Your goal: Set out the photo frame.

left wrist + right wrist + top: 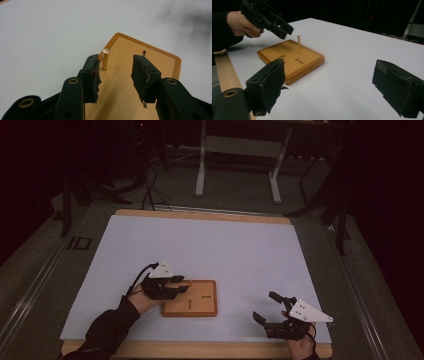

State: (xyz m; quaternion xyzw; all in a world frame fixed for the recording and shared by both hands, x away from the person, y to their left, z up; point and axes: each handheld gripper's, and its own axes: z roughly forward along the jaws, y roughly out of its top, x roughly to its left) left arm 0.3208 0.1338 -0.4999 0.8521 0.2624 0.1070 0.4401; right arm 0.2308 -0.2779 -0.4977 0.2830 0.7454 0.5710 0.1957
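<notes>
White sheeting covers the table (225, 245), with a wooden lip along the near edge and dark floor, cables and a pale frame stand (240, 150) beyond the far edge. Nearest the person, well to the right of the wooden board (200, 306), the right gripper (265, 307) is held low over the sheet with its jaws spread wide and nothing between them; in its own view the pads (268, 85) frame bare sheet, with the board off to one side. The board lies near the front edge, left of centre, and slots (299, 60) are cut into its top. At the board's far left corner a small wooden peg (105, 59) stands upright in its hole. Just over that corner the left gripper (184, 284) is held, its jaws partly open and empty, the peg being seen just outside the left pad (93, 75) and not pressed by either one. The step in hand is judged to be the release and withdrawal from the seated peg. To do it well, the jaws should be kept apart and lifted straight away from the board, so that the peg is not brushed sideways or tilted, and the board should not be nudged.
</notes>
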